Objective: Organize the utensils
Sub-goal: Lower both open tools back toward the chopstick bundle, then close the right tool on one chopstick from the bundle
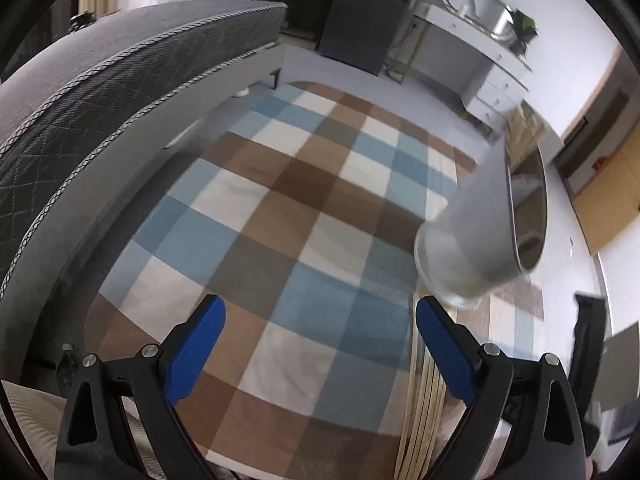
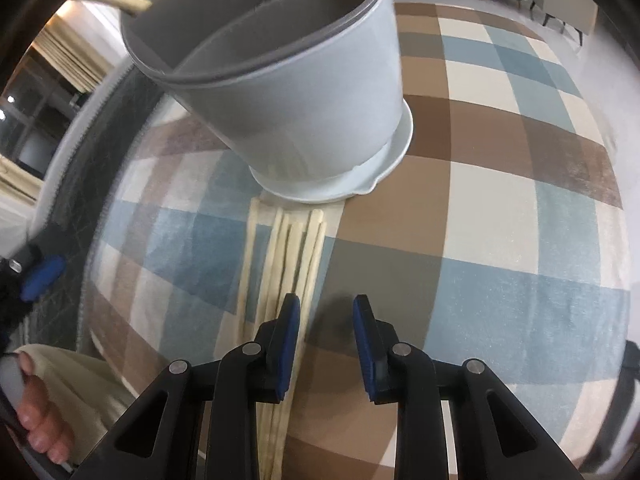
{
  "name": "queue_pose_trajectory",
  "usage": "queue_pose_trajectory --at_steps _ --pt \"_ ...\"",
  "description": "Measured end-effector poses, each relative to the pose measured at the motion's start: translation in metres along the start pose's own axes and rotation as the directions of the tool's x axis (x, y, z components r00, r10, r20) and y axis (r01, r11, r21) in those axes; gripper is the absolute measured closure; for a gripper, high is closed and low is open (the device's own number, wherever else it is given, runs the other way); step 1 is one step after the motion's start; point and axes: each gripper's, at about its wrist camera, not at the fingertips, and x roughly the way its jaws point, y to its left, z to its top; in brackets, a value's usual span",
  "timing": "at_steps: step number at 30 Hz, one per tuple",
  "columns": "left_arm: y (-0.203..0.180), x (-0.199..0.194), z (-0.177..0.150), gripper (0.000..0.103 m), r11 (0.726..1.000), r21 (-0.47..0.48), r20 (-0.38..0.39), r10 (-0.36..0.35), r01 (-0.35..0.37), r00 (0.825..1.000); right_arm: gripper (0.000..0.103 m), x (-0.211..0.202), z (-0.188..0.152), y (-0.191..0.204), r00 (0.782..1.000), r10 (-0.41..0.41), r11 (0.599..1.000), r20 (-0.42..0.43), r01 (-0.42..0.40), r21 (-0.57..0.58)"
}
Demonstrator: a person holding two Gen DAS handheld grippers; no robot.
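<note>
Right wrist view: the right gripper (image 2: 326,340), jaws narrowly parted and empty, is seen beside chopsticks (image 2: 280,264) near a holder (image 2: 304,120); the left gripper (image 1: 320,344) is wide open, empty.

The left gripper (image 1: 320,344) points steeply down, its two blue-padded fingers (image 1: 196,344) spread wide with nothing between them. The right gripper (image 2: 326,344) also points steeply down; its blue pads (image 2: 288,344) stand only a narrow gap apart and the gap itself is empty. In the right wrist view, the tip of the left gripper's blue finger shows at the far left edge, well off to the side of the right gripper. Below it, at the lower left corner, the person's hand (image 2: 36,412) shows a few fingers beside a pale sleeve.
</note>
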Motion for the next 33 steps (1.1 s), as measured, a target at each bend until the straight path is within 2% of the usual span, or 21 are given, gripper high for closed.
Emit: queue_pose_trajectory --at_steps 9,13,19,24,31,33 --pt "0.019 -0.002 0.008 0.010 0.994 -0.096 -0.024 -0.053 0.051 0.998 0.077 0.007 0.005 0.024 0.987 -0.149 0.986 -0.060 0.144 -0.087" --pt "0.019 -0.004 0.010 0.010 0.993 -0.101 -0.030 -0.066 0.062 0.997 0.079 0.010 0.009 0.029 0.981 -0.173 0.982 -0.093 0.164 -0.096" --pt "0.020 -0.002 0.013 0.010 0.989 -0.117 -0.049 -0.095 0.089 0.994 0.080 0.018 0.013 0.045 0.958 -0.254 0.958 -0.133 0.230 -0.174" --pt "0.020 -0.001 0.013 0.010 0.988 -0.124 -0.061 -0.103 0.095 0.993 0.081 0.019 0.011 0.046 0.960 -0.247 0.962 -0.134 0.226 -0.156" --pt "0.023 0.003 0.011 0.010 0.989 -0.123 -0.074 -0.086 0.077 0.994 0.078 0.017 0.020 0.045 0.970 -0.234 0.963 -0.068 0.222 -0.153" --pt "0.024 0.006 0.011 0.010 0.990 -0.122 -0.085 -0.082 0.072 0.993 0.082 0.017 0.021 0.047 0.974 -0.223 0.966 -0.049 0.213 -0.148"
